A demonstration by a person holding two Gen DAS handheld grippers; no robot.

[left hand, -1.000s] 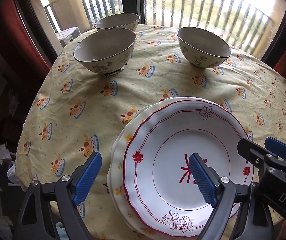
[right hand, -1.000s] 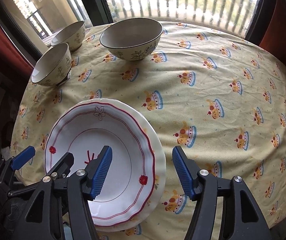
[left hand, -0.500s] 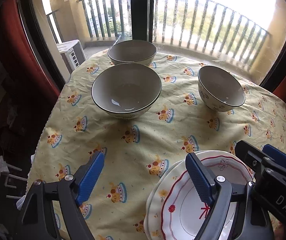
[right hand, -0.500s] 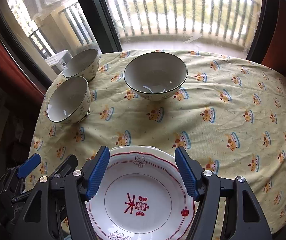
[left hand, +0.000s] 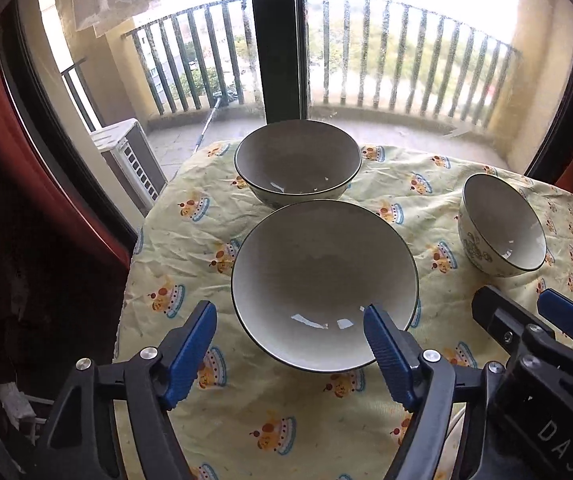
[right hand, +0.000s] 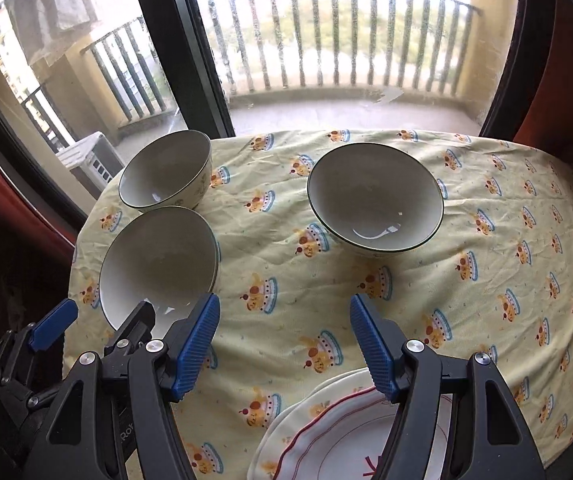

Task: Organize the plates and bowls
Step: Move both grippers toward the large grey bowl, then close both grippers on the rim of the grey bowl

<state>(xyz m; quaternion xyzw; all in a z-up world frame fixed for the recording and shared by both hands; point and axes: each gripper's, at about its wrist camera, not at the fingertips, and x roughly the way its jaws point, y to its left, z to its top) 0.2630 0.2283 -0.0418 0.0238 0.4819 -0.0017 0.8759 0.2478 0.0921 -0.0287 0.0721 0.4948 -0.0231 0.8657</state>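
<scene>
We're over the near-left bowl (left hand: 324,284) with the left gripper (left hand: 290,344) closing on nothing yet, right gripper (right hand: 284,344) apart and empty, plates (right hand: 326,432) stacked near; a glancing finger could skid that bowl into its far neighbour (left hand: 297,160).

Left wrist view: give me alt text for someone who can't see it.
The left gripper, jaws closing, straddles the near rim of a large empty bowl without touching it. Two more bowls sit on the yellow tablecloth beyond.
</scene>
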